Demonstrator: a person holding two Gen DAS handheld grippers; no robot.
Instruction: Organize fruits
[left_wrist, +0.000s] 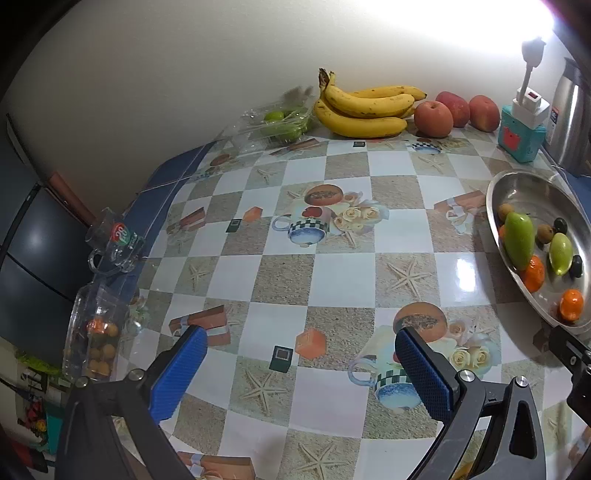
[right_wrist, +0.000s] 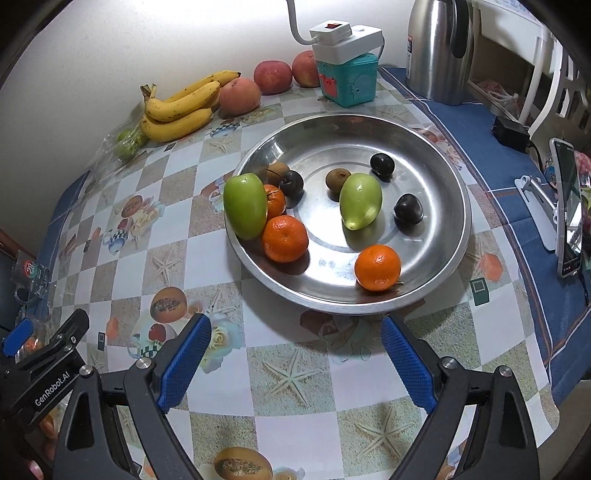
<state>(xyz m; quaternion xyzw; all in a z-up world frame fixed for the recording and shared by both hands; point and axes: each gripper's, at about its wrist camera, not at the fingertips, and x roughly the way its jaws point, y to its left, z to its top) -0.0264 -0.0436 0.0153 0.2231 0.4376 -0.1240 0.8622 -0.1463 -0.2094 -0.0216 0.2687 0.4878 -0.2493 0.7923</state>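
A round steel tray holds two green mangoes, three oranges, two kiwis and three dark plums. A banana bunch and three apples lie by the far wall. My right gripper is open and empty just before the tray's near rim. My left gripper is open and empty over the tablecloth, left of the tray.
A bag of green fruit lies left of the bananas. A teal box with a white power strip, a steel kettle, a phone on a stand, a glass mug and a clear fruit box ring the table.
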